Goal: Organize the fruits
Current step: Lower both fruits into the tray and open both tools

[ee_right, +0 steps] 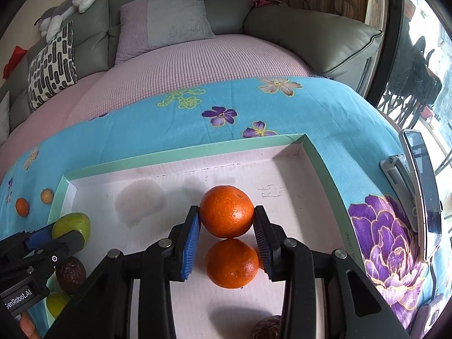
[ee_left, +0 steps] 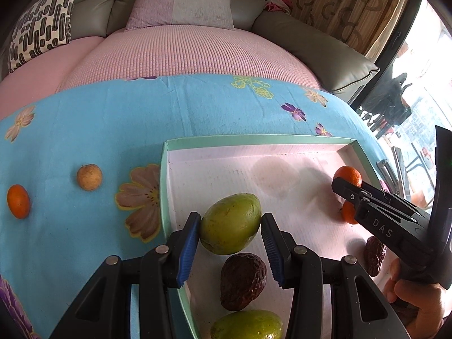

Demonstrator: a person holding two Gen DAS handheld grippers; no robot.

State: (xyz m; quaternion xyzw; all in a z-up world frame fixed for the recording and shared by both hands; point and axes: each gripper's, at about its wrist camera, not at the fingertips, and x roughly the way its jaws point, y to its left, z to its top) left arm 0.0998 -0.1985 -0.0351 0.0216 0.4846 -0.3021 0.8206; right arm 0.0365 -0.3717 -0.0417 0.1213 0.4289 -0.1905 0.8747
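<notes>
A shallow white tray with a mint-green rim [ee_left: 254, 139] [ee_right: 180, 152] lies on a blue flowered cloth. My left gripper [ee_left: 231, 221] is shut on a green avocado [ee_left: 230, 223] over the tray's left side. A dark avocado [ee_left: 243, 281] and a second green one [ee_left: 245, 325] lie just behind it. My right gripper [ee_right: 227, 216] is shut on an orange [ee_right: 226, 211] over the tray's right part, with a second orange [ee_right: 231, 262] right behind it. It also shows in the left wrist view [ee_left: 343, 192].
On the cloth left of the tray lie a small orange [ee_left: 18, 201] and a tan round fruit [ee_left: 89, 176]. A dark wrinkled fruit [ee_left: 374, 255] lies in the tray at the right. A phone on a stand [ee_right: 421, 180] is at the right edge. A sofa with cushions is behind.
</notes>
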